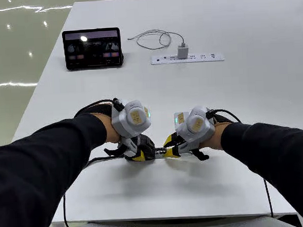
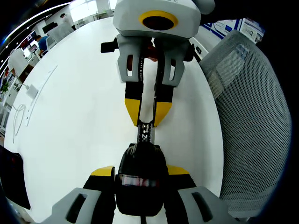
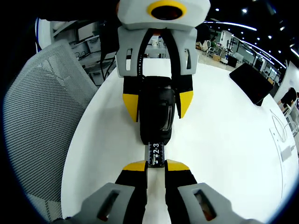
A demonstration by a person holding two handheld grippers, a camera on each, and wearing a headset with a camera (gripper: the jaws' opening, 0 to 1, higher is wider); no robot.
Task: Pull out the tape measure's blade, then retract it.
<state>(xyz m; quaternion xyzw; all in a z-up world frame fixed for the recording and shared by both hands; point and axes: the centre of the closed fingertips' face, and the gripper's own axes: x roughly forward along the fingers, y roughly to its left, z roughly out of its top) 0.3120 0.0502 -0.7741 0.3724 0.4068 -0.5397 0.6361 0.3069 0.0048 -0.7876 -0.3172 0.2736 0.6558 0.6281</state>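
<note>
Black tape case [image 1: 146, 146] is clamped between the left gripper's [image 2: 140, 171] jaws at lower centre of the head view, low over the white table [image 1: 232, 99]. Just right of it, a short stub of blade [image 3: 156, 153] is pinched by the right gripper [image 3: 156, 166], whose jaws are closed on the blade near its tip.

Step judged: pull-out barely begun. Only the marks 2 and 3 are exposed between the case and the right tips. Retraction is not yet done.

The next move likely calls for the grippers to be drawn apart along the blade's line. The case should be held steady and the pinch firm, so the blade is not let slip back early.

The case is seen as rounded and glossy. A small label sits on its top in the left gripper view and cannot be read. The blade is narrow and dark, with white numerals.

Further back, a tablet [image 1: 92, 48] is propped at upper left of the head view. A power strip [image 1: 187, 57] lies to its right.
</note>
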